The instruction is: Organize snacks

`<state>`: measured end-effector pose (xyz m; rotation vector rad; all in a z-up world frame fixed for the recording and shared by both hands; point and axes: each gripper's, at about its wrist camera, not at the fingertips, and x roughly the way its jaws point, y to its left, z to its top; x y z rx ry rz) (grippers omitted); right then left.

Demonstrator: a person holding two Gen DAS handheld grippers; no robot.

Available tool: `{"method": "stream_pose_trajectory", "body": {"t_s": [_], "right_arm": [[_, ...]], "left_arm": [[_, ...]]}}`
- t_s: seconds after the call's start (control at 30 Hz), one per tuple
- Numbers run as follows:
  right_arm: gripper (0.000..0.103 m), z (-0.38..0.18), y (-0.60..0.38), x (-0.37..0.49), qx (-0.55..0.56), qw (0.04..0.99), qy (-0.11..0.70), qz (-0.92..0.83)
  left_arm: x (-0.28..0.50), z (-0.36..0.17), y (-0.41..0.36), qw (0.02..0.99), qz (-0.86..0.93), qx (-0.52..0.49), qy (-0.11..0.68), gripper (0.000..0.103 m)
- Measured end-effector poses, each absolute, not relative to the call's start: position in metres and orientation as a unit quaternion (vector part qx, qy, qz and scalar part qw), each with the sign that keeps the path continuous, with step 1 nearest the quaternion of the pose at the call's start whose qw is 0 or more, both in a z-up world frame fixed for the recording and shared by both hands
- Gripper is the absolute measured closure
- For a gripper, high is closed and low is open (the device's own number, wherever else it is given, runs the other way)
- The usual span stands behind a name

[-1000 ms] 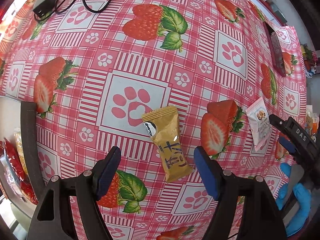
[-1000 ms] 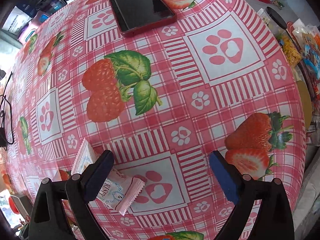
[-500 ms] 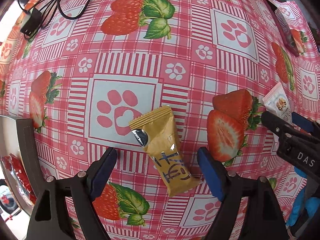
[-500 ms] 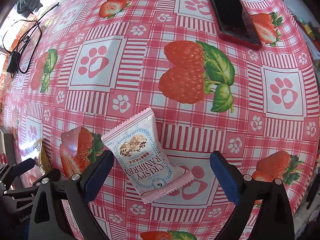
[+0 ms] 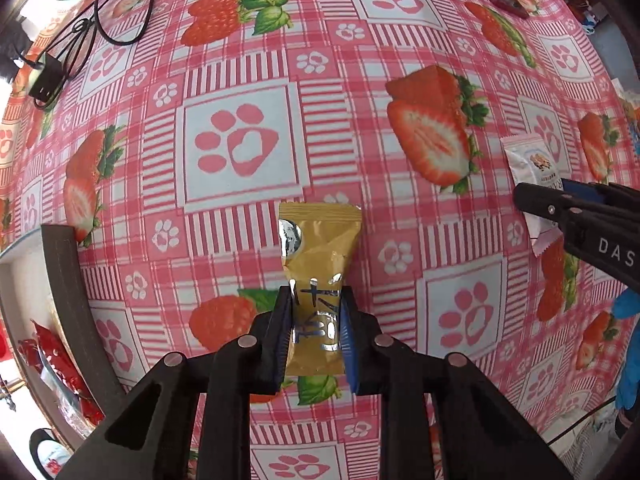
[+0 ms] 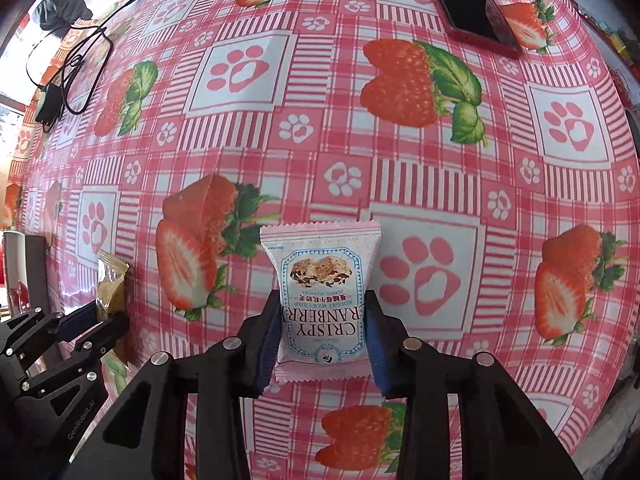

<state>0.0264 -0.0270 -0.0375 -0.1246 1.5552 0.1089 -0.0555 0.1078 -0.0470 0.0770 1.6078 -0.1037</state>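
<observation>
1. Gripping a snack each: the left gripper [image 5: 316, 320] has its jaws closed on the lower half of the gold foil snack packet with blue lettering [image 5: 318, 264], and the right gripper [image 6: 324, 340] has its jaws closed on the lower half of the pink-and-white cranberry nougat packet [image 6: 322, 292]. Both packets sit just above the table, which is covered by a red-checked strawberry-and-paw tablecloth [image 5: 240, 152]; whether they touch it I cannot tell.

2. Risks, as I judge them: both wrappers are slick, soft and pinched by their edges, so a quick swing could let one slide or twist out. Hard squeezing may crush what is inside.

3. The two grippers work close together (each shows at the edge of the other's view), so crossing paths could knock a packet loose.

4. A dark-rimmed tray [image 5: 64, 264] holding red wrappers [image 5: 60, 364] lies at the left table edge, probably the destination; its raised rim could catch a low-carried packet.

5. Farther off lie a black cable with charger [image 5: 80, 40] and a dark phone in a red case [image 6: 472, 4], both well apart from the packets.
</observation>
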Motion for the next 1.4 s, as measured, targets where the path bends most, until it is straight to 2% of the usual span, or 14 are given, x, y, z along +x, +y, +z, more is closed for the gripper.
{"method": "stream_pose_trajectory", "body": {"t_s": [0.17, 0.23, 0.27, 0.33, 0.37, 0.4, 0.47, 0.6, 0.77, 0.87, 0.97, 1.0, 1.07, 1.4], "right_arm": [[0.063, -0.042, -0.016, -0.055, -0.032, 0.691, 0.721, 0.038], [0.063, -0.044, -0.008, -0.088, -0.018, 0.680, 0.732, 0.036], [0.063, -0.045, -0.003, -0.101, -0.013, 0.675, 0.737, 0.036], [0.058, -0.046, 0.002, -0.122, -0.001, 0.666, 0.745, 0.031], [0.045, -0.047, 0.002, -0.129, 0.006, 0.664, 0.747, 0.024], [0.024, -0.046, 0.002, -0.135, 0.012, 0.664, 0.748, 0.015], [0.008, -0.040, -0.007, -0.149, 0.022, 0.669, 0.743, -0.001], [0.008, -0.045, -0.025, -0.152, 0.024, 0.659, 0.752, -0.005], [0.008, -0.060, -0.023, -0.116, -0.035, 0.652, 0.758, 0.019], [0.008, -0.072, -0.002, -0.112, -0.089, 0.642, 0.760, 0.038], [0.008, -0.078, 0.008, -0.108, -0.097, 0.640, 0.761, 0.043], [0.002, -0.079, 0.009, -0.106, -0.091, 0.642, 0.760, 0.042], [0.000, -0.083, 0.019, -0.102, -0.083, 0.642, 0.761, 0.038], [0.000, -0.080, 0.031, -0.109, -0.099, 0.659, 0.745, 0.036]], "left_arm": [[-0.126, -0.046, 0.115, 0.674, -0.097, 0.067, 0.729, 0.077], [-0.143, -0.046, 0.120, 0.667, -0.102, 0.074, 0.734, 0.059], [-0.150, -0.047, 0.124, 0.662, -0.095, 0.085, 0.739, 0.036], [-0.161, -0.043, 0.132, 0.670, -0.091, 0.093, 0.731, 0.030], [-0.164, -0.040, 0.136, 0.672, -0.093, 0.091, 0.729, 0.029], [-0.167, -0.039, 0.144, 0.672, -0.092, 0.087, 0.730, 0.028], [-0.168, -0.041, 0.158, 0.672, -0.087, 0.074, 0.732, 0.026], [-0.152, -0.041, 0.178, 0.678, -0.085, 0.062, 0.727, 0.026], [-0.123, -0.055, 0.158, 0.674, -0.108, 0.121, 0.721, 0.024], [-0.115, -0.063, 0.158, 0.681, -0.092, 0.116, 0.717, 0.013], [-0.098, -0.073, 0.175, 0.683, -0.051, 0.068, 0.725, 0.011], [-0.096, -0.076, 0.180, 0.684, -0.046, 0.062, 0.725, 0.010], [-0.096, -0.081, 0.176, 0.682, -0.055, 0.075, 0.726, 0.000], [-0.102, -0.097, 0.161, 0.683, -0.076, 0.086, 0.721, 0.000]]}}
